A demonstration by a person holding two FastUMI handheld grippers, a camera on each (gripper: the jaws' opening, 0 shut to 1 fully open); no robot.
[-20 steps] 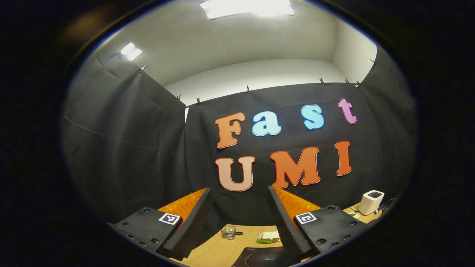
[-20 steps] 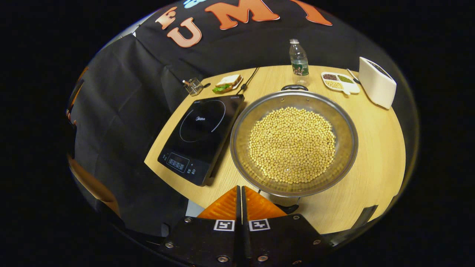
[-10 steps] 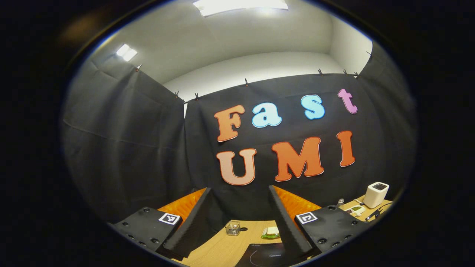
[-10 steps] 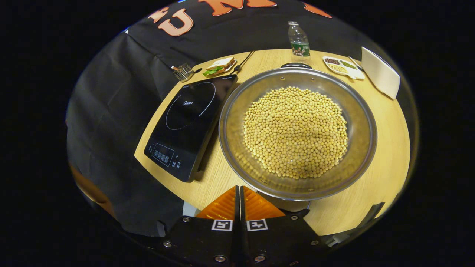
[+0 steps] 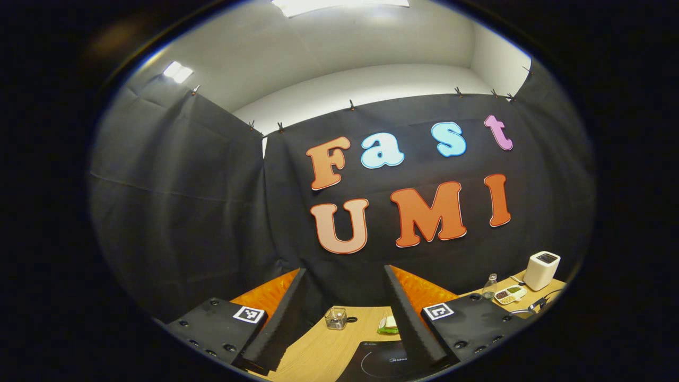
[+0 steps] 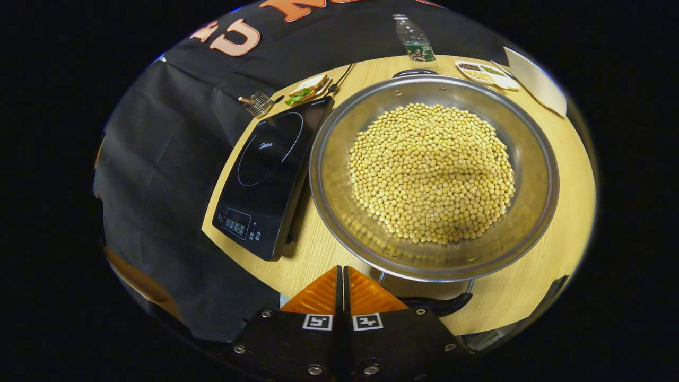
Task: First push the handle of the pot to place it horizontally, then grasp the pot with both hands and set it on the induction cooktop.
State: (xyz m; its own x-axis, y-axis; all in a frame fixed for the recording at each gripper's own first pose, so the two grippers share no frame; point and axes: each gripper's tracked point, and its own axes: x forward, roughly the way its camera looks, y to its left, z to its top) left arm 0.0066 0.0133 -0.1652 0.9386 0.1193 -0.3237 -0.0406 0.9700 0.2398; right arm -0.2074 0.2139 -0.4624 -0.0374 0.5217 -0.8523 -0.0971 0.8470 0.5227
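Observation:
In the right gripper view, a wide steel pot [image 6: 339, 175] full of yellow soybeans [image 6: 432, 172] stands on the round wooden table [image 6: 562, 212]. Its near dark handle [image 6: 443, 305] points at the table's front edge, and the far handle [image 6: 414, 72] points away. The black induction cooktop [image 6: 268, 175] lies just left of the pot. My right gripper [image 6: 342, 271] is shut on nothing, its tips at the table's front edge, left of the near handle and below the pot's rim. My left gripper [image 5: 344, 276] is open and held high, looking at the booth wall over the cooktop [image 5: 379, 363].
At the back of the table stand a water bottle [image 6: 414, 37], a divided snack tray [image 6: 480, 71], a white appliance [image 6: 536, 82], a sandwich plate [image 6: 305, 90] and a small glass [image 6: 257, 103]. Black cloth hangs left of the table.
My right gripper has moved in toward the pot, which now looks larger with its near handle showing more. The left gripper has tipped down slightly, so more of the table and cooktop shows.

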